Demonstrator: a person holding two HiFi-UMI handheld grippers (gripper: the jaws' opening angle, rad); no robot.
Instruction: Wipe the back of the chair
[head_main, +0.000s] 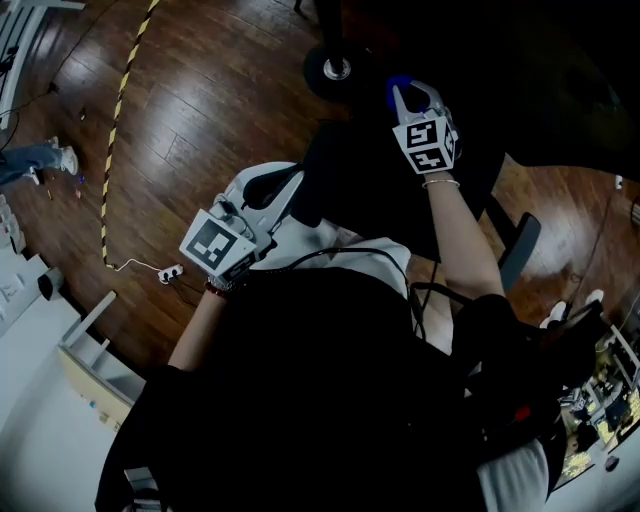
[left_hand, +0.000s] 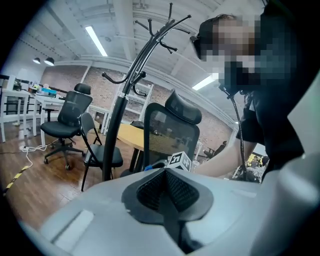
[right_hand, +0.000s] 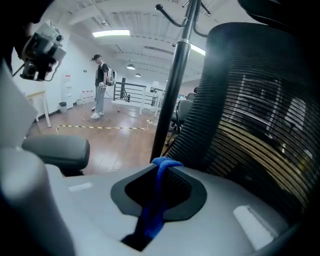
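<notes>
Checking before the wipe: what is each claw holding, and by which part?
The right claw is shut on a bunched blue fabric cloth, pinched along a fold that pokes past its tips. The left claw is shut on nothing.

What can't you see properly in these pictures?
The blue cloth: right gripper view, mostly hidden between the right gripper's fingers.
Whether the cloth touches the mesh chair back: right gripper view, the cloth tip overlaps it, gap unclear.
The mesh chair back's surface: head view, too dark to judge.
The person's face: left gripper view, covered by a mosaic patch.
</notes>
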